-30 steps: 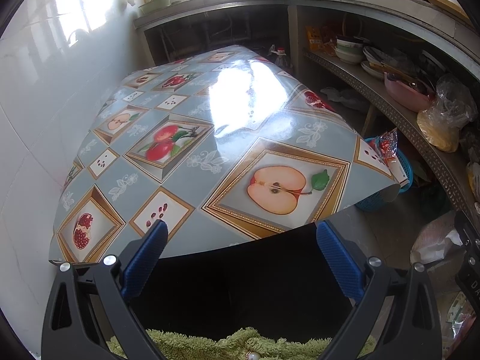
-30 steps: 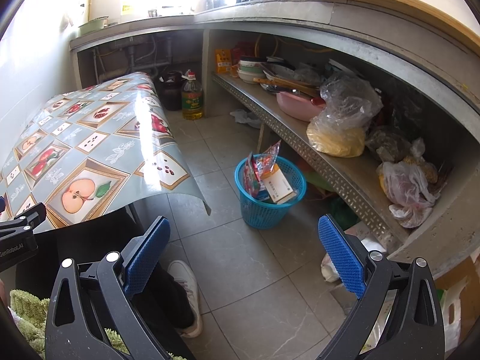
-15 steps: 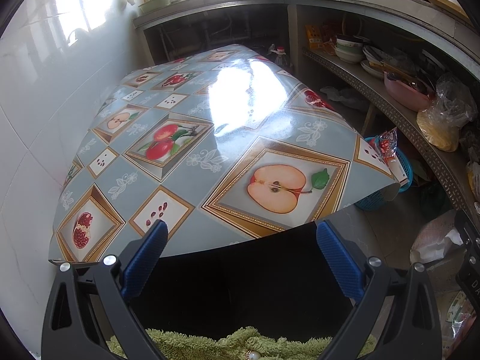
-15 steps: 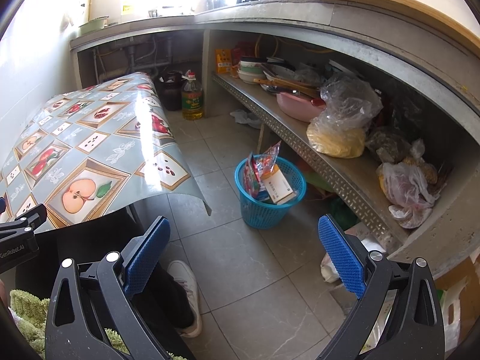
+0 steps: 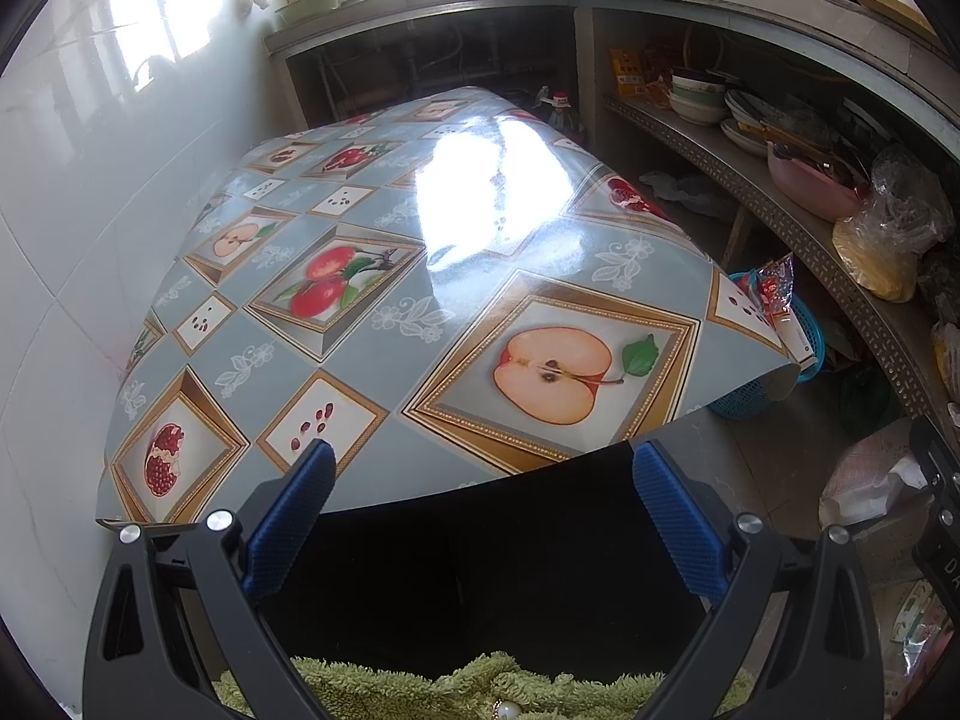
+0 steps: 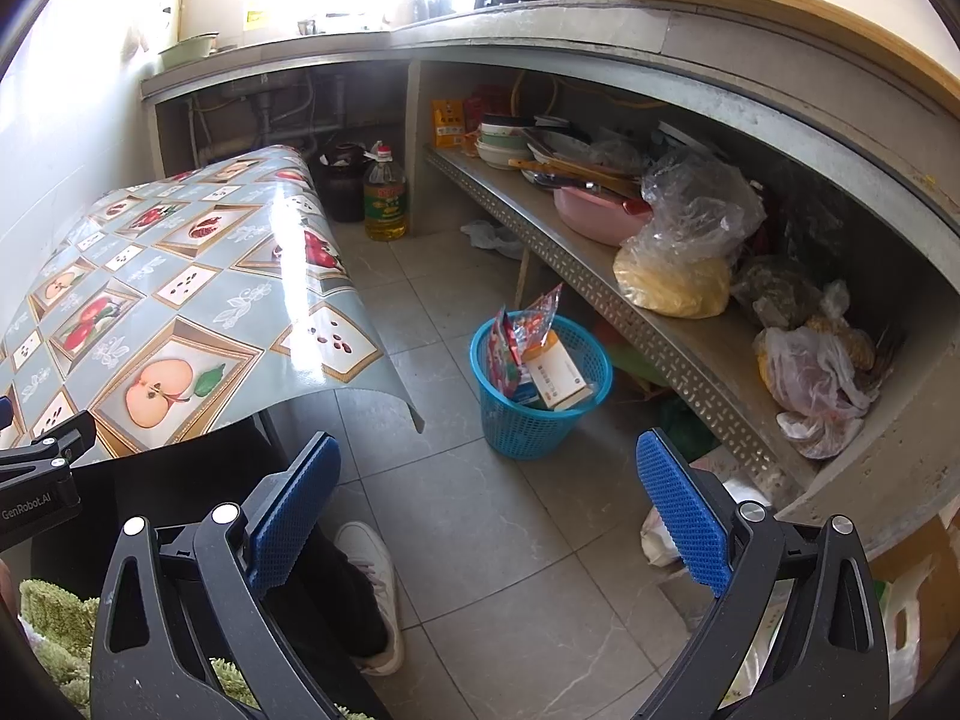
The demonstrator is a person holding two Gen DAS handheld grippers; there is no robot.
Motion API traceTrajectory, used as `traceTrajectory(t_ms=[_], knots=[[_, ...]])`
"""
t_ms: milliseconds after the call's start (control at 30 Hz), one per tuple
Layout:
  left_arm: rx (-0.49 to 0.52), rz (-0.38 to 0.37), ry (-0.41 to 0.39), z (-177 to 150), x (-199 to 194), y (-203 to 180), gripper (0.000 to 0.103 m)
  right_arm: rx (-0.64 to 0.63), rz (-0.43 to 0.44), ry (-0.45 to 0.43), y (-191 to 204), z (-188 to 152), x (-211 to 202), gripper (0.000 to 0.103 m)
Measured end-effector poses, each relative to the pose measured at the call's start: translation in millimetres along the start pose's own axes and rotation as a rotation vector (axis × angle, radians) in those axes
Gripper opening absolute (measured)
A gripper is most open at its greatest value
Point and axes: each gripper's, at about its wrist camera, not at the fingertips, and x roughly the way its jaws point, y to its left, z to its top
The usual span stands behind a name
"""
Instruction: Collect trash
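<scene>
Oilcloth [image 5: 384, 276] fills my left view, a glossy fruit-patterned sheet over the desk, its near edge just ahead of my left jaws [image 5: 477, 498]. These stand wide apart with nothing between the blue pads [image 5: 288, 522]; only the dark space under the desk edge and a strip of green fleecy cloth [image 5: 480, 681] at the bottom show between them. At the right corner of the oilcloth, partly hidden behind it, I see the blue trash basket [image 5: 807, 330] on the floor with a red wrapper [image 5: 774, 285] sticking up from it. A shelf [image 5: 780, 222] of bowls and plastic bags runs along the right.

From my right view, the right jaws [image 6: 489, 498] are likewise spread wide and empty, held above the tiled floor [image 6: 480, 528]. The blue trash basket [image 6: 540, 420] stands on the floor between the desk corner and the shelf [image 6: 630, 312], well ahead of my pads [image 6: 681, 522]. In it are crumpled red wrappers [image 6: 522, 330] and a white-and-orange box [image 6: 555, 375], leaning above the rim. A bottle of oil [image 6: 384, 195] stands farther back. A white shoe [image 6: 375, 576] and a dark trouser leg [image 6: 324, 588] lie near my left finger.
</scene>
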Motion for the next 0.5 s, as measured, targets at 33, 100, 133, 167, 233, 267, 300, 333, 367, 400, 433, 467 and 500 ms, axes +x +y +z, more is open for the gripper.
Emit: traceTrajectory(t_ms=[33,100,133,167,233,267,300,333,367,400,433,467,500], knots=[[0.000,0.000,0.000,0.2,0.1,0.0,0.097,0.000,0.000,0.000,0.2,-0.1,0.0,0.095],[0.000,0.000,0.000,0.1,0.0,0.0,0.097,0.000,0.000,0.000,0.1,-0.1,-0.3,0.095],[0.000,0.000,0.000,0.1,0.0,0.0,0.097,-0.001,-0.001,0.000,0.3,-0.1,-0.4,0.095],[0.000,0.000,0.000,0.0,-0.1,0.0,0.097,-0.002,-0.001,-0.001,0.5,-0.1,-0.6,0.095],[0.000,0.000,0.000,0.2,0.0,0.2,0.097,0.000,0.000,0.000,0.4,-0.1,-0.5,0.095],[0.000,0.000,0.000,0.0,0.0,0.3,0.097,0.000,-0.001,0.000,0.5,-0.2,-0.5,0.095],[0.000,0.000,0.001,0.3,0.0,0.3,0.097,0.000,-0.001,0.000,0.5,-0.2,-0.6,0.095],[0.000,0.000,0.001,0.2,0.0,0.3,0.097,0.000,-0.001,-0.001,0.6,-0.2,-0.7,0.095],[0.000,-0.001,0.000,0.2,-0.1,0.4,0.097,-0.001,-0.001,-0.001,0.7,-0.2,-0.7,0.095],[0.000,-0.001,-0.001,0.2,-0.1,0.2,0.097,-0.001,-0.001,-0.001,0.7,-0.2,-0.7,0.095],[0.000,-0.001,-0.001,-0.3,-0.2,-0.1,0.097,0.000,0.000,-0.001,0.7,-0.2,-0.7,0.095],[0.000,-0.001,-0.001,-0.6,-0.2,-0.3,0.097,-0.001,0.000,-0.001,0.8,0.0,-0.8,0.095],[0.000,-0.001,0.000,-0.3,-0.2,-0.1,0.097,-0.001,-0.001,-0.001,1.0,0.3,-0.8,0.095]])
